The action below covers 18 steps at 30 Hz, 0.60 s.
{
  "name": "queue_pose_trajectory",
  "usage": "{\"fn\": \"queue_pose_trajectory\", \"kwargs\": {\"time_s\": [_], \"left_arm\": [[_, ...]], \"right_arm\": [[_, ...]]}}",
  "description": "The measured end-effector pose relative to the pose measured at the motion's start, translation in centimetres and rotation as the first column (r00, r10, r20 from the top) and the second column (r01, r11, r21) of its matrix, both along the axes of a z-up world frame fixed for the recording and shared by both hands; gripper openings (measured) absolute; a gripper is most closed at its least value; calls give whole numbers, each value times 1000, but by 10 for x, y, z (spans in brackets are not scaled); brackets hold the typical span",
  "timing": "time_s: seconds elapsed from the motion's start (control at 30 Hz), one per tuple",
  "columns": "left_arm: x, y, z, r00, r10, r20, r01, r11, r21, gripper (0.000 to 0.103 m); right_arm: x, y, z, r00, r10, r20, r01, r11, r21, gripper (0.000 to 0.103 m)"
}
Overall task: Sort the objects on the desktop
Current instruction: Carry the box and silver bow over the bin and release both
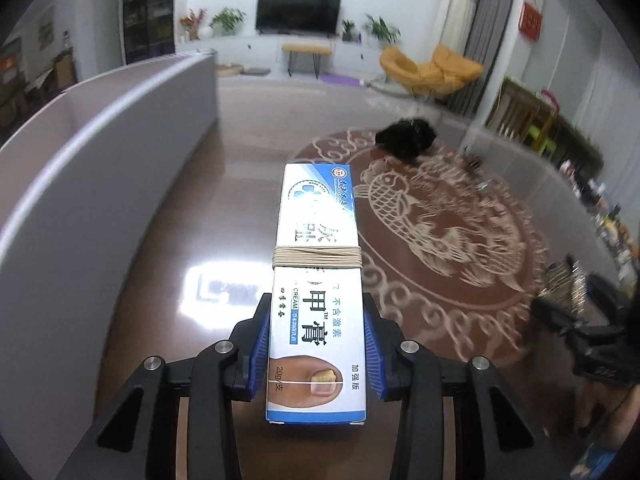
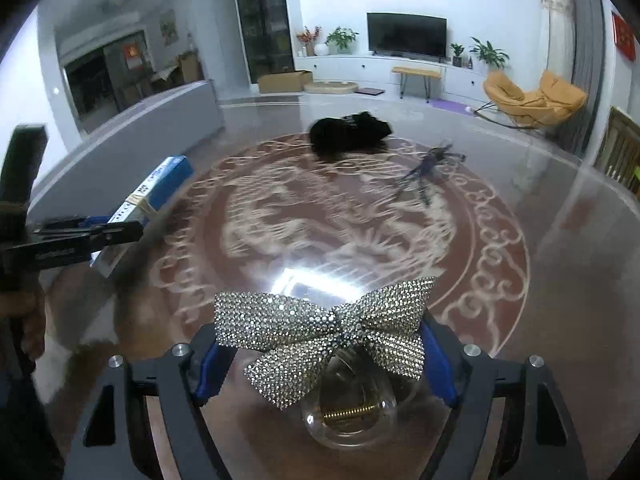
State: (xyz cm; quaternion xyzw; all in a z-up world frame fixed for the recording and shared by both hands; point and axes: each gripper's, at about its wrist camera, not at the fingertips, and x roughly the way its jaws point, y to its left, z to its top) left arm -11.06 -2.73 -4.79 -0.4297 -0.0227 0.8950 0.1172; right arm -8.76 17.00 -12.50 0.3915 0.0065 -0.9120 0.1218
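My left gripper (image 1: 316,340) is shut on a white and blue cream box (image 1: 316,280) bound with rubber bands, and holds it above the table next to the grey storage box (image 1: 100,160). The cream box also shows at the left of the right wrist view (image 2: 156,188). My right gripper (image 2: 320,344) is shut on a rhinestone bow hair clip (image 2: 320,328), held above the table. A black fluffy hair tie (image 2: 348,132) lies at the far side of the table; it also shows in the left wrist view (image 1: 406,138). A dark purple hair clip (image 2: 428,168) lies to its right.
The round glass table (image 2: 560,240) has a red fish pattern in its middle. The grey storage box (image 2: 140,136) stands along its left side. The right gripper (image 1: 588,344) shows at the right edge of the left wrist view.
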Motion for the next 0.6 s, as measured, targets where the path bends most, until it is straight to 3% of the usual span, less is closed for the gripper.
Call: {"fn": "queue_pose_trajectory", "kwargs": {"time_s": [0.17, 0.33, 0.47, 0.6], "left_arm": [[35, -29, 44, 997, 34, -75, -27, 996, 90, 41], [59, -83, 100, 983, 95, -158, -73, 988, 136, 41], [58, -161, 125, 961, 219, -171, -204, 974, 102, 41], [48, -235, 113, 933, 344, -109, -340, 939, 51, 41]], "right_arm": [[28, -35, 11, 997, 70, 10, -70, 997, -41, 79], [27, -106, 64, 972, 220, -77, -224, 974, -38, 79], [13, -193, 116, 913, 377, -152, -388, 920, -48, 79], [-2, -283, 134, 848, 510, -146, -522, 852, -51, 79]]}}
